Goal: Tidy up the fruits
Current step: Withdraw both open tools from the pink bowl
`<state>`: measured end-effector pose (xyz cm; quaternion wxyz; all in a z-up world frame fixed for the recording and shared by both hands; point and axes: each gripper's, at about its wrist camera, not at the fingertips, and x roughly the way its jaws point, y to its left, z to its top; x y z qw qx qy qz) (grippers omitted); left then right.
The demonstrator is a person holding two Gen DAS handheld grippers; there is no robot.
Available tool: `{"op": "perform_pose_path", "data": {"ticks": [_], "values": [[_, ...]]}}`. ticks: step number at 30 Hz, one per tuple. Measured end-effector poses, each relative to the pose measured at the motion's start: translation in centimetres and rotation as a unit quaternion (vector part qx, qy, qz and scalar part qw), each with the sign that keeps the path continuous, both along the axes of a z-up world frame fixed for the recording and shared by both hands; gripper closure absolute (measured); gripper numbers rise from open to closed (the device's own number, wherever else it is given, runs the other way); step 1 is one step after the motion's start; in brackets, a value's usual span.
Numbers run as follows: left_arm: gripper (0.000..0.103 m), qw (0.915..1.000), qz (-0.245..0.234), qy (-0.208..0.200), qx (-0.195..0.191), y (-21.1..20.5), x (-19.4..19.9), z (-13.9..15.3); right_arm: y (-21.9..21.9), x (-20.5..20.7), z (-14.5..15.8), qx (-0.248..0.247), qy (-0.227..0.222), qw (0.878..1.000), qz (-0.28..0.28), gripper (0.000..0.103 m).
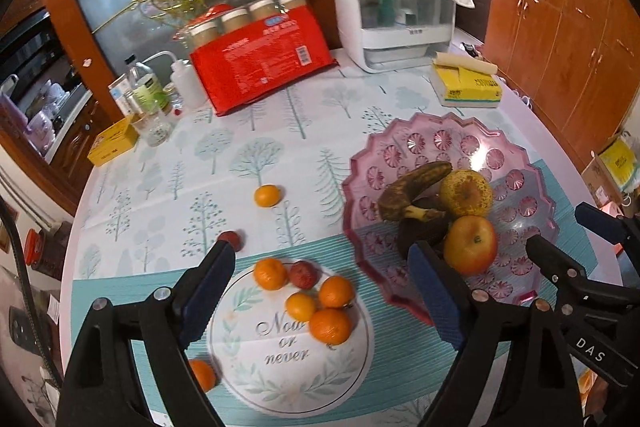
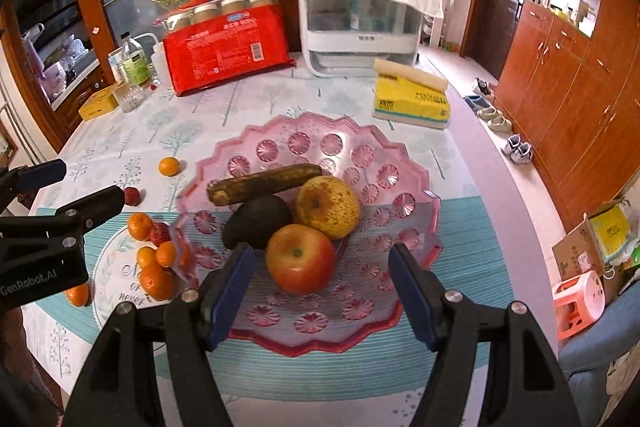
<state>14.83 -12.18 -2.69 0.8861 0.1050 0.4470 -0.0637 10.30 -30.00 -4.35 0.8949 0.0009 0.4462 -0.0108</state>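
A pink plastic fruit tray (image 2: 360, 155) holds a brown banana (image 2: 264, 183), a dark avocado (image 2: 256, 219), a yellow spotted pear (image 2: 328, 207) and a red apple (image 2: 300, 259). A white round plate (image 1: 288, 355) holds several tangerines (image 1: 330, 319) and a red lychee (image 1: 303, 274). Loose on the cloth lie a tangerine (image 1: 267, 195), a red lychee (image 1: 231, 239) and another tangerine (image 1: 202, 374). My left gripper (image 1: 324, 267) is open and empty above the plate. My right gripper (image 2: 320, 267) is open around the apple, not touching it.
At the table's back stand a red package of jars (image 1: 260, 67), bottles (image 1: 148, 91), a yellow box (image 1: 114, 145), a white appliance (image 1: 396, 11) and a yellow tissue pack (image 2: 412, 95). Wooden cabinets (image 2: 560, 87) line the right wall; a pink stool (image 2: 578, 303) stands on the floor.
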Motion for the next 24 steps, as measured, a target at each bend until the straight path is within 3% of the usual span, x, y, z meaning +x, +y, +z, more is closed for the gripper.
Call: {"op": "perform_pose_path", "data": {"ticks": [17,24], "values": [[0.015,0.9995,0.024,-0.02,-0.004,7.4,-2.5,1.8,6.9,-1.7,2.7,-0.019,-0.029,0.999,0.023,0.033],[0.015,0.9993,0.036,-0.012,-0.002,11.5,-3.4,1.2,10.5,-2.1,2.6,-0.026,-0.029,0.999,0.031,0.033]]}}
